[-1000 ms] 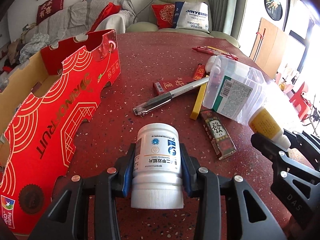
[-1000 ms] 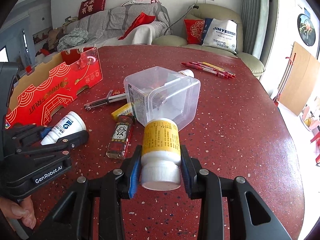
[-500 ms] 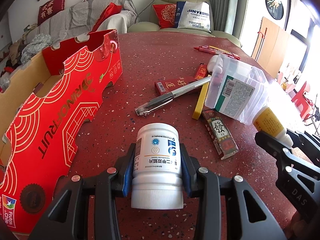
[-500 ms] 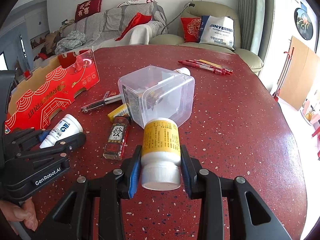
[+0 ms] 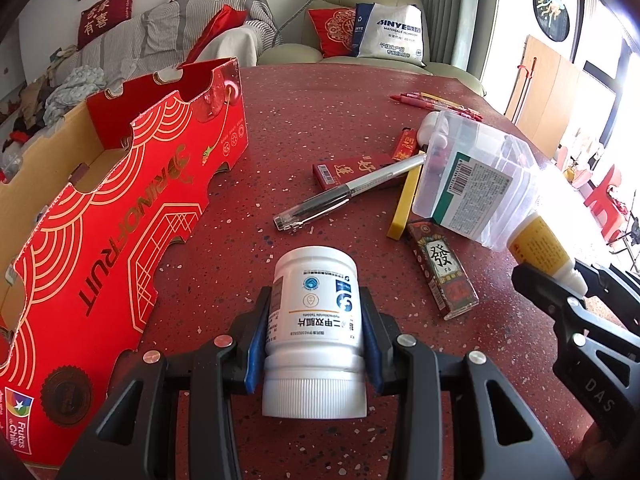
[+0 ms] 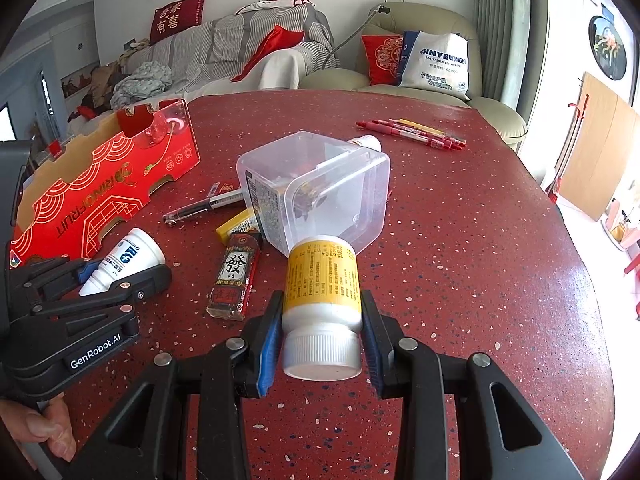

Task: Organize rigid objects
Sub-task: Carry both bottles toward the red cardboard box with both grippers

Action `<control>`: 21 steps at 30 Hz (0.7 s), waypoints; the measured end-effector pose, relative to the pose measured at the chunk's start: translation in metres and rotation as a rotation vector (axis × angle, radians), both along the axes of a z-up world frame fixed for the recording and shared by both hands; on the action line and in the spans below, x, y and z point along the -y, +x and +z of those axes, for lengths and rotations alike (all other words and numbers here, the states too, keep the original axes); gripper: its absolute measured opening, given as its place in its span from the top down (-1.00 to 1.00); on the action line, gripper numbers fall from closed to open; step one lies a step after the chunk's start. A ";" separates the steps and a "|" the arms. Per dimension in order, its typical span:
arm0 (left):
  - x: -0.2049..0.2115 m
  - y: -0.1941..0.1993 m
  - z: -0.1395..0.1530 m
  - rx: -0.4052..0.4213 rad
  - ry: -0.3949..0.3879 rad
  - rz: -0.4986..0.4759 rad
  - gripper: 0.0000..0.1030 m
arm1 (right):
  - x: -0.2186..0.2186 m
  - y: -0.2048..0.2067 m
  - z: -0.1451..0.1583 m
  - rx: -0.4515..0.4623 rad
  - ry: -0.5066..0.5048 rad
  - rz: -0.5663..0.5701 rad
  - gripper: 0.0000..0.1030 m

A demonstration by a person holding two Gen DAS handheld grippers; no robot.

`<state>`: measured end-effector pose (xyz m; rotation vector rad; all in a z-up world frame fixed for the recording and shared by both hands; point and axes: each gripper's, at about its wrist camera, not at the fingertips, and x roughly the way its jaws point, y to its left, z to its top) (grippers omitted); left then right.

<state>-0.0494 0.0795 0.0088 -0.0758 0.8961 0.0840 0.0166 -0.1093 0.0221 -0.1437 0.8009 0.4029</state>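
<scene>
1. White bottle [image 5: 314, 316] sits clamped between the left gripper's [image 5: 314, 344] blue pads, cap toward the camera, above the red table [image 5: 320, 120].
2. Yellow-labelled bottle [image 6: 322, 284] is pinched the same way in the right gripper [image 6: 322, 340], its base at or just short of a clear tub [image 6: 320, 184] lying on its side; contact is hard to judge.
3. Red box [image 5: 120, 200] stands open to the left.
4. Pen [image 5: 348, 196], yellow bar [image 5: 404, 204] and a dark packet [image 5: 442, 268] lie between box and tub.

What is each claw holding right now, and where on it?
Left claw: white plastic pill bottle, pinched across its body just above the cap. Right claw: yellow-labelled white bottle, gripped likewise.
</scene>
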 end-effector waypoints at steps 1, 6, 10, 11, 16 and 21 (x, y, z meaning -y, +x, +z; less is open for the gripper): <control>0.000 0.000 0.000 0.000 0.000 0.001 0.17 | 0.000 0.000 0.000 0.002 0.001 0.000 0.28; -0.002 -0.001 0.000 0.000 0.004 0.003 0.17 | 0.000 -0.001 0.001 0.009 0.002 -0.001 0.28; -0.004 -0.002 0.000 0.000 0.004 0.008 0.17 | 0.000 -0.002 0.002 0.017 0.006 -0.001 0.28; -0.004 -0.002 0.000 0.000 0.006 0.008 0.17 | 0.001 -0.003 0.003 0.020 0.008 -0.001 0.28; -0.004 -0.002 0.001 0.000 0.008 0.012 0.17 | 0.001 -0.003 0.003 0.028 0.012 -0.001 0.28; -0.005 -0.003 0.002 0.005 0.012 0.019 0.17 | 0.003 -0.006 0.006 0.046 0.026 0.005 0.28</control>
